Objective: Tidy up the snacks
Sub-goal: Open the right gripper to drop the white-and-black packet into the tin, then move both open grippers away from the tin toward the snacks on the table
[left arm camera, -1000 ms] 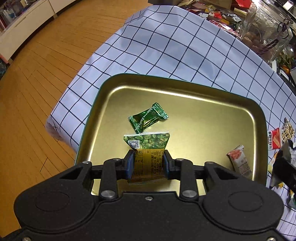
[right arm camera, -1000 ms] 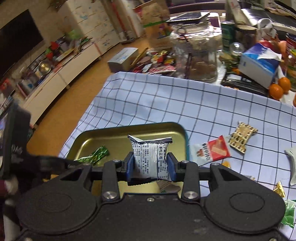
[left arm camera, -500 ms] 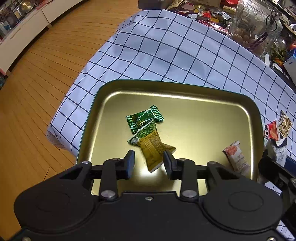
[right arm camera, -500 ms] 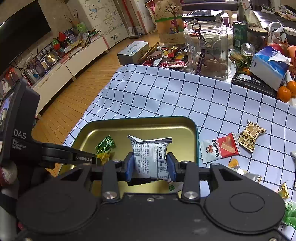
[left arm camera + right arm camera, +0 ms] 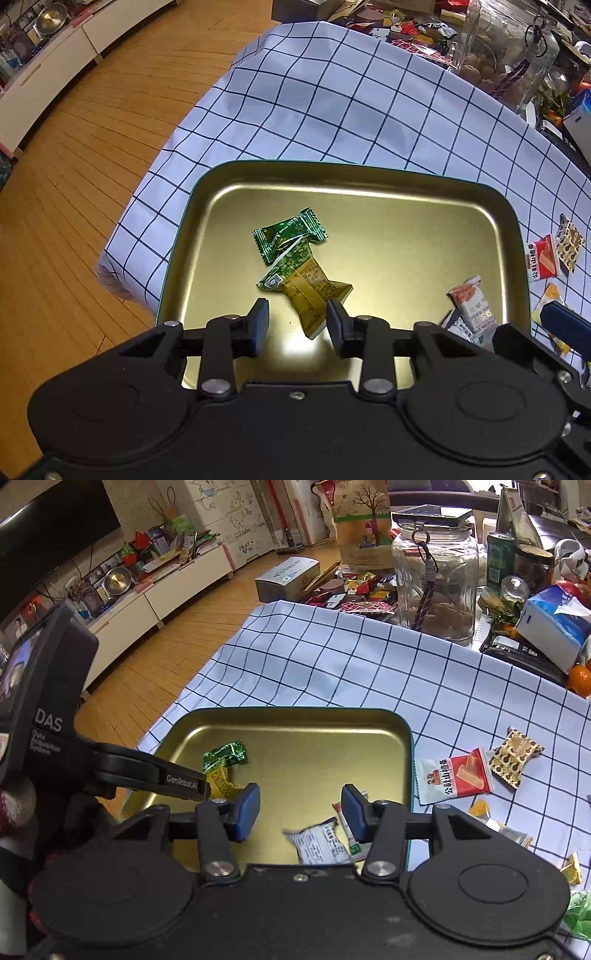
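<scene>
A gold metal tray [image 5: 424, 206] lies on the checked cloth; it also shows in the right wrist view [image 5: 295, 716]. In it lie a green candy [image 5: 290, 232], a green-and-gold packet [image 5: 306, 286], a pink-and-white packet [image 5: 471, 301] and a white printed packet [image 5: 321, 843]. My left gripper [image 5: 297, 325] is open and empty just above the green-and-gold packet. My right gripper [image 5: 301, 812] is open and empty above the white packet, which looks blurred. The left gripper's body [image 5: 147, 771] shows at the left of the right wrist view.
Loose snacks lie on the cloth right of the tray: a red-and-white packet [image 5: 456, 775], a brown patterned candy [image 5: 515, 755] and small gold sweets [image 5: 570, 867]. A big glass jar [image 5: 434, 579], a tissue box [image 5: 554, 631] and clutter stand at the back. The table edge drops to the wooden floor [image 5: 74, 147] on the left.
My left gripper opened and let the green-and-gold packet fall into the tray. My right gripper has just opened and let go of the white packet, which dropped into the tray.
</scene>
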Demonstrator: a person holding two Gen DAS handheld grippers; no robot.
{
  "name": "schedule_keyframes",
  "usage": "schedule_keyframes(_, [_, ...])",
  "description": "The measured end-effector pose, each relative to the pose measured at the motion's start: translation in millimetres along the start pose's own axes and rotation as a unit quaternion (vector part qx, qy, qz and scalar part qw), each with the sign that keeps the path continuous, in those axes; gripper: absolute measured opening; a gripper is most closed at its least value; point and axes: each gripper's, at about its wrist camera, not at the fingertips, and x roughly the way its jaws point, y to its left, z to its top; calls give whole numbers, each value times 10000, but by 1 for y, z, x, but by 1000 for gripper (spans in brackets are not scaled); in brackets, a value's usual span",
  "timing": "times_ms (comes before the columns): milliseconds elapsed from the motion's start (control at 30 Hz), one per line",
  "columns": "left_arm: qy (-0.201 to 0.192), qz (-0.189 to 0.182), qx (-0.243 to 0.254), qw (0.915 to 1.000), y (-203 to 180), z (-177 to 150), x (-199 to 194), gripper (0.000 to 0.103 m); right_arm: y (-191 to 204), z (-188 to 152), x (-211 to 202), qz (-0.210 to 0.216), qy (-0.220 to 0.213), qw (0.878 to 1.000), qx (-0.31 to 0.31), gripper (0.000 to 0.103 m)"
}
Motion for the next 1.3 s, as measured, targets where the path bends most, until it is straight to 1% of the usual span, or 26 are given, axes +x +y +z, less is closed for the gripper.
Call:
schedule_keyframes(200, [-120, -54, 59, 9999, -2, -1, -4, 44, -7, 2, 2, -147, 73, 9997, 185, 52])
schedule_keyframes(433, [-232, -43, 176, 9996, -8, -2, -8, 44, -10, 1, 4, -237, 122, 9994, 242, 52])
schedule_keyframes(800, [-173, -73, 236, 9995, -16, -3, -7, 44, -14, 0, 5, -314, 169, 9990, 279, 52])
schedule_keyframes(1033, [-82, -168, 368, 9991, -33, -5, -7, 44, -24, -3, 3, -498, 237, 9979, 349, 53])
schedule_keyframes(1300, [-89, -287, 661, 9974, -65, -9, -10, 44, -50, -13, -6, -894, 339, 9943, 468, 54])
